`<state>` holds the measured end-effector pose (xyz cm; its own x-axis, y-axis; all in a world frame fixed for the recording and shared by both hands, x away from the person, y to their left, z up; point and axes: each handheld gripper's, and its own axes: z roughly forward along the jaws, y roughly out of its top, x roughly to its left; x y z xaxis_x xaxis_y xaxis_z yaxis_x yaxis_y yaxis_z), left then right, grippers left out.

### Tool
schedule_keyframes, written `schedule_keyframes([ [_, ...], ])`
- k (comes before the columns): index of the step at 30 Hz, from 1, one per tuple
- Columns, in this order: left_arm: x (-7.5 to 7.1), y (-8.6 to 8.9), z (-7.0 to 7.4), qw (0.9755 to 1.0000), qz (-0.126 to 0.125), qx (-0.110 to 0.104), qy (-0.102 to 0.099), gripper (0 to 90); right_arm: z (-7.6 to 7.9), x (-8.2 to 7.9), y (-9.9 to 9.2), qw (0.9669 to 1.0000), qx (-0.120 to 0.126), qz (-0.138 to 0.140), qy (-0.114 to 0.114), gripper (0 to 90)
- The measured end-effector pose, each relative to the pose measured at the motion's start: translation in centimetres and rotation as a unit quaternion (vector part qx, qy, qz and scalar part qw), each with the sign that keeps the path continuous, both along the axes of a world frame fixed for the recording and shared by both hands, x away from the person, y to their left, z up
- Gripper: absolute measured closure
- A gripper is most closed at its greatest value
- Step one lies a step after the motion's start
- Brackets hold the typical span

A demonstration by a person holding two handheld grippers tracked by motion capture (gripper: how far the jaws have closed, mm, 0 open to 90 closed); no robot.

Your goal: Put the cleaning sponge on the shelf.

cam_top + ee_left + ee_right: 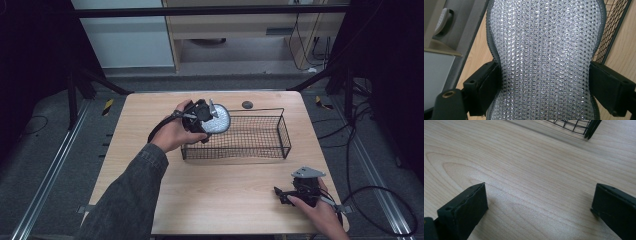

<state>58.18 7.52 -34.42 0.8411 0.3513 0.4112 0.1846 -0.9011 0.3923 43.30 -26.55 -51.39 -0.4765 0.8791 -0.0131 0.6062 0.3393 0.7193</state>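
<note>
A round silver mesh pad (219,120) with a grey rim hangs over the left end of a black wire basket (235,158). My left gripper (209,118) is shut on it from the left. In the left gripper view the pad (544,37) is pinched at its waist between the two black jaws of my left gripper (544,80), and the basket's mesh (610,22) shows at the upper right. My right gripper (278,193) lies low over the table's front right, open. In the right gripper view my right gripper (539,202) has bare wood between its jaws.
The basket stands in the middle of the light wooden table (220,200), and its corner (576,124) shows at the top of the right gripper view. A small dark round disc (247,104) lies behind the basket. Cables and dark frame posts ring the table.
</note>
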Motion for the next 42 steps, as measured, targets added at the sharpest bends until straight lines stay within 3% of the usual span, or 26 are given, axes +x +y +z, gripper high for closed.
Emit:
schedule_keyframes([
  [6, 0.3, -0.6, -0.3, 0.9999, -0.01, 0.004, -0.003, 13.6, 0.0, 0.0, 0.0, 1.0, 0.0, 0.0, 0.0, 0.3],
  [12, 1.0, -1.4, -1.3, 0.9994, -0.024, 0.023, 0.005, 13.8, 0.0, 0.0, 0.0, 1.0, 0.0, 0.0, 0.0, 0.3],
  [18, 1.9, -2.2, -1.9, 0.9994, -0.029, 0.019, 0.009, 13.8, 0.0, 0.0, 0.0, 1.0, 0.0, 0.0, 0.0, 0.3],
  [20, 2.1, -2.5, -2.5, 0.9989, -0.032, 0.034, 0.009, 13.7, 0.0, 0.0, 0.0, 1.0, -0.001, 0.0, 0.0, 0.3],
  [29, 2.5, -2.4, -3.0, 0.9987, -0.028, 0.042, 0.01, 13.4, 0.0, 0.0, 0.1, 1.0, 0.004, -0.003, 0.0, 0.3],
  [36, 2.8, -1.7, -3.6, 0.9991, -0.02, 0.033, 0.018, 11.8, 0.0, 0.0, 0.0, 1.0, -0.001, 0.001, 0.0, 0.3],
  [38, 3.0, -1.6, -3.7, 0.9995, -0.015, 0.021, 0.016, 9.5, 0.0, 0.0, 0.0, 1.0, -0.001, 0.001, 0.0, 0.3],
  [42, 3.1, -1.6, -4.0, 0.9995, -0.007, 0.0, 0.03, 5.8, 0.0, 0.0, 0.0, 1.0, -0.001, 0.001, 0.0, 0.3],
])
